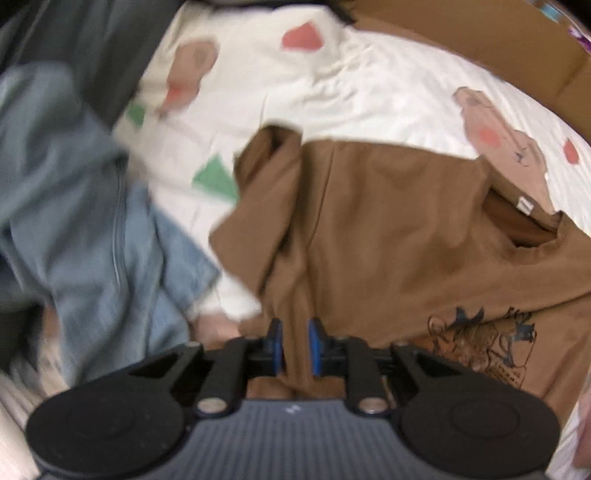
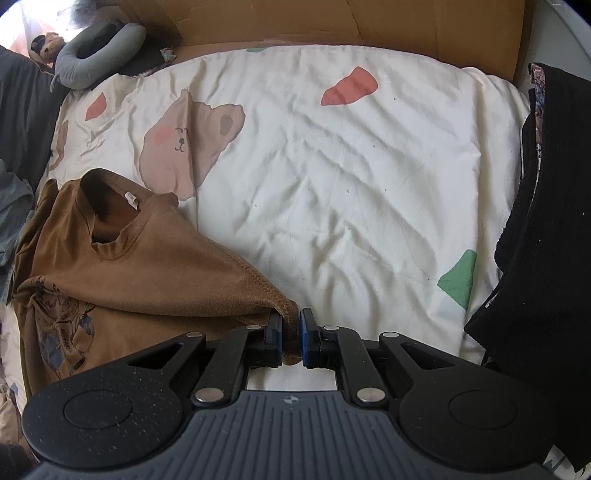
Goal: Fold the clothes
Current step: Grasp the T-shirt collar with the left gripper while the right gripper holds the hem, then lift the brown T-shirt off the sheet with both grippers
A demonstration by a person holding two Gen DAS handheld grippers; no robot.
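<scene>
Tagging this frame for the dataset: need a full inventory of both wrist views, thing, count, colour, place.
T-shirt: 1, brown with a chest print, crumpled on the bed sheet, left in the right wrist view.
Bed sheet: 1, cream with bear, red and green prints, under everything.
Jeans: 1, blue denim, left in the left wrist view.
Dark garments: stack, black, right edge of the sheet; count unclear.
Neck pillow: 1, grey, far left corner.
Cardboard: brown, behind the sheet.
Left gripper: 1, black with blue pads, slightly apart, brown fabric between them.
Right gripper: 1, same, clamped on a T-shirt edge.
</scene>
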